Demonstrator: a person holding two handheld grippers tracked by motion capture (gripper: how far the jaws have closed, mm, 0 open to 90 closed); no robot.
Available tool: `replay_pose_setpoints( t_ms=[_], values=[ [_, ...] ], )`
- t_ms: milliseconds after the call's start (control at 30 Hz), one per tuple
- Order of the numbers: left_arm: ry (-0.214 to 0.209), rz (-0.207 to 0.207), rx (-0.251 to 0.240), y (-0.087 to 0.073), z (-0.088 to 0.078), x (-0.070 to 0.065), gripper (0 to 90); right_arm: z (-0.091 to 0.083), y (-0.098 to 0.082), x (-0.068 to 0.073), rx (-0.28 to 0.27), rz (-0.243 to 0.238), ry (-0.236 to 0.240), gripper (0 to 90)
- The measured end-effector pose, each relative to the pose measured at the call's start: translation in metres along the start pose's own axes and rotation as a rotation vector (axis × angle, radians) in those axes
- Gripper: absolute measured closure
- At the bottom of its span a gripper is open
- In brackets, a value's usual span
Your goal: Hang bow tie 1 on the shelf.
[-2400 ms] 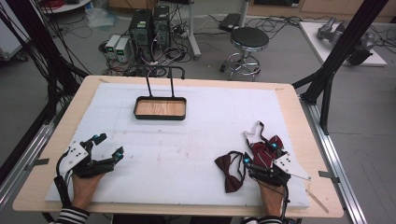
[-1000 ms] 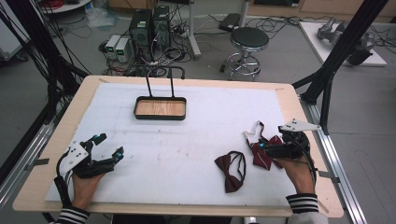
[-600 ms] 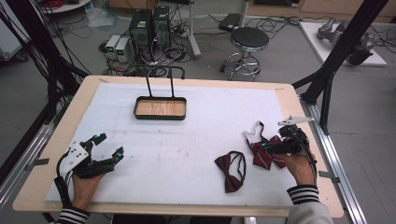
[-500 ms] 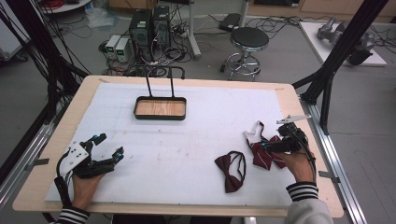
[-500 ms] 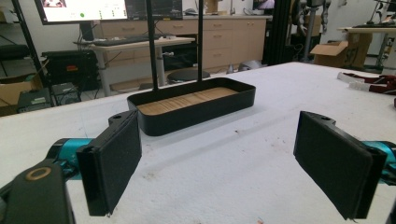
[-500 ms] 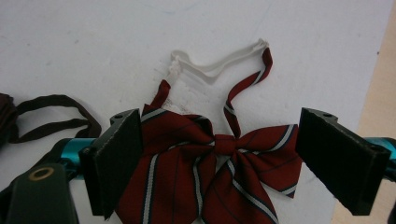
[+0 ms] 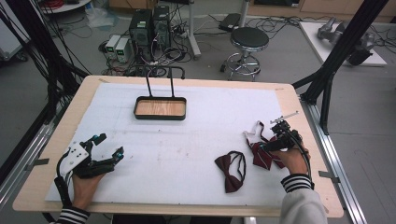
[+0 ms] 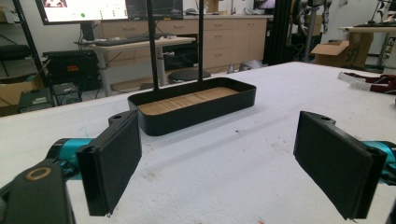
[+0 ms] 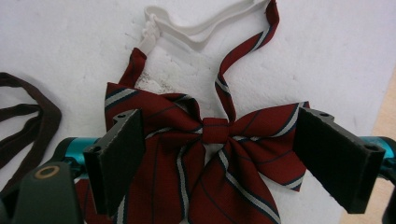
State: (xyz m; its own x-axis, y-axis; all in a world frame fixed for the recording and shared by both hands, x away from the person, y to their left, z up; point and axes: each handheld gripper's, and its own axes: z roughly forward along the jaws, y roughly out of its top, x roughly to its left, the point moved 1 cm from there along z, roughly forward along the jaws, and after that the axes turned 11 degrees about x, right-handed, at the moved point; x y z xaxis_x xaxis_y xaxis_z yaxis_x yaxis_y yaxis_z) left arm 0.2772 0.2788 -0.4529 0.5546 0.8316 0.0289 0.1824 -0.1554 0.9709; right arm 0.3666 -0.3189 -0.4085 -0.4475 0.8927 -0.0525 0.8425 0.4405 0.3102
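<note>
Table (image 7: 196, 93), white mat. Tray (image 7: 160, 108) far centre. I see left hand-held gripper (image 7: 108, 145) resting near-left, jaws wide, nothing between. Right hand-held gripper (image 9: 215, 158) over striped bow tie (image 9: 210, 154) at right edge; jaws just closing, pads not yet pressing. Brown bow tie (image 7: 231, 169) beside.

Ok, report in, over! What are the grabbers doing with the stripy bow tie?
Right gripper open, jaws just been closing, straddling striped bow tie, not pinching yet. Left gripper open, idle. Nothing in the way.
</note>
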Motion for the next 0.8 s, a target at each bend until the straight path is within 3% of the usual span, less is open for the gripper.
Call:
replay_pose_setpoints(
  t_ms=[267,433,567,800],
  values=[
    [0.004,-0.005,0.002,0.000,0.000,0.000,15.5,0.007,0.002,-0.002,0.041,0.009,-0.010,16.9],
    [0.003,-0.007,0.001,0.000,0.000,0.000,15.5,0.013,0.004,0.000,0.075,0.004,0.006,23.3],
    [0.003,-0.005,0.002,0.000,0.000,0.000,15.6,0.014,0.005,0.001,0.075,-0.017,0.003,26.8],
    [0.007,-0.006,0.001,0.000,0.000,0.000,15.5,0.016,0.004,0.000,0.084,-0.006,0.028,35.3]
  ],
)
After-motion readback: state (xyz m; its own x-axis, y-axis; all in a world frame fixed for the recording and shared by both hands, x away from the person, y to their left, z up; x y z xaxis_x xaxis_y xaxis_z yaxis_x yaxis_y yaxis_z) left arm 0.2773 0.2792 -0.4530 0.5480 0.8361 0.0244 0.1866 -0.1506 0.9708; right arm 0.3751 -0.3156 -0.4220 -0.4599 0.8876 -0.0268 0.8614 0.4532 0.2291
